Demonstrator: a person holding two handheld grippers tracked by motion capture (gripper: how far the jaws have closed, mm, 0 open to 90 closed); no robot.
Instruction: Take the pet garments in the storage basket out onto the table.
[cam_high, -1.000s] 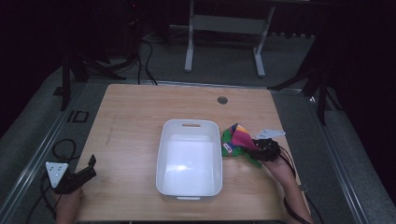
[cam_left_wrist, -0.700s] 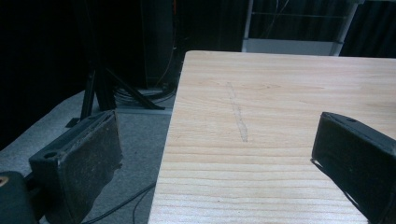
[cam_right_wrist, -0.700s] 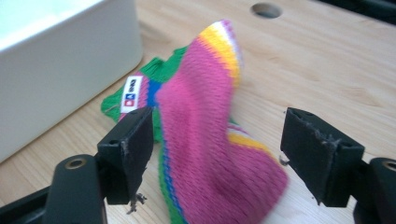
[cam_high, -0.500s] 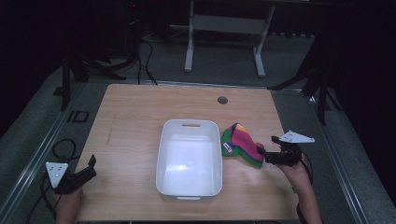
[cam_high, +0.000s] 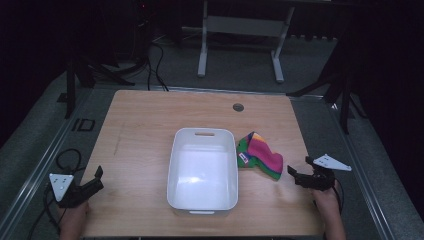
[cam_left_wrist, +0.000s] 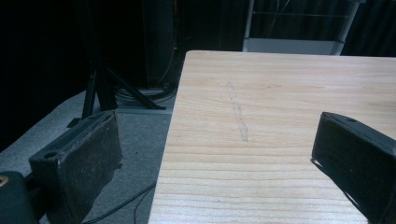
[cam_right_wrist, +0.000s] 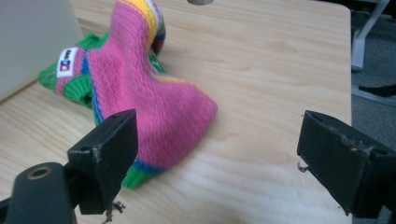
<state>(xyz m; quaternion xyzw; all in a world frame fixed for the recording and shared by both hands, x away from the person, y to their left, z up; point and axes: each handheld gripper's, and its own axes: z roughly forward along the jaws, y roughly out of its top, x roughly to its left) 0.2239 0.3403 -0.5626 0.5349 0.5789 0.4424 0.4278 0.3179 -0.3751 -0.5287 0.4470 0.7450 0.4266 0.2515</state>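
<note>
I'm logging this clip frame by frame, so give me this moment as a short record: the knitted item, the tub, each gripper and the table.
knitted item: pink, green, yellow and blue knit piece with a small white label, lying crumpled on the table just right of the tub
tub: white plastic tub, empty, mid-table
right gripper: right gripper open, jaws just opened, nothing between them, right of the knit piece and apart from it
left gripper: left gripper open, holding nothing, at the table's near left corner
table: wooden table, a round hole near its far edge
</note>
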